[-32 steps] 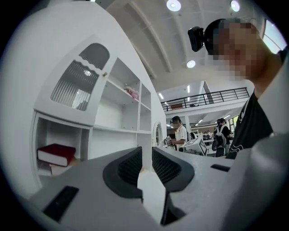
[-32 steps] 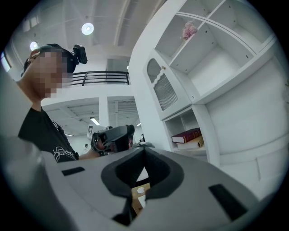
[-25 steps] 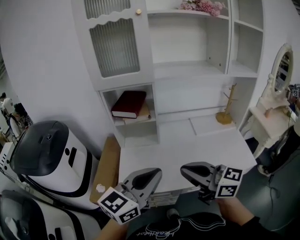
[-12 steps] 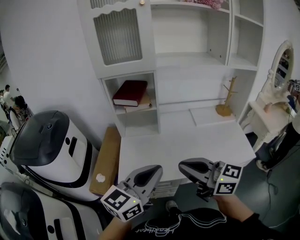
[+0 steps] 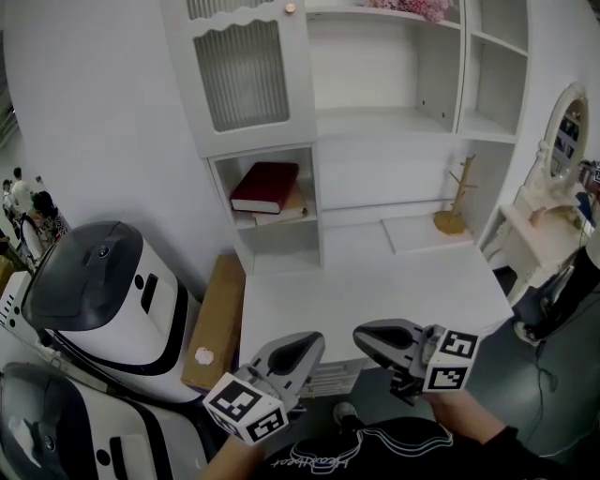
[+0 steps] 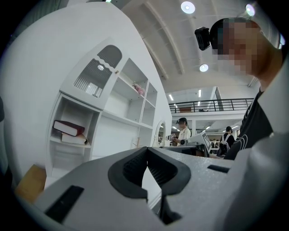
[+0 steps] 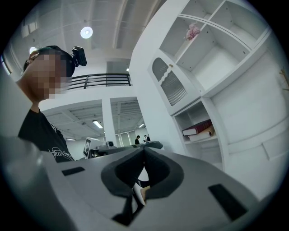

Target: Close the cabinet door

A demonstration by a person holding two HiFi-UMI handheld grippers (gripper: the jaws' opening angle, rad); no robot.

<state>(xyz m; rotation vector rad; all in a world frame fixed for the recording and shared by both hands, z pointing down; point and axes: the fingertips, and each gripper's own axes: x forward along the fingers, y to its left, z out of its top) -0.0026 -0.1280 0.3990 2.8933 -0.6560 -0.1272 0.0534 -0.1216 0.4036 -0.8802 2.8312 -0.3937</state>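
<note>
Reach matters: left gripper [image 5: 309,345] and right gripper [image 5: 366,335], both closed on nothing, sit low at the desk [image 5: 375,281] edge, well apart from the ribbed-glass cabinet door [image 5: 246,73], seemingly near flush, so press squarely beside its knob [image 5: 290,7].

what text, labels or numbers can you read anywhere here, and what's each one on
No text can be read for certain.
White script print on the black shirt: too blurred to read.
Spine of the red book: no lettering legible.
The two marker cubes: black-and-white square patterns only, no words.
</note>
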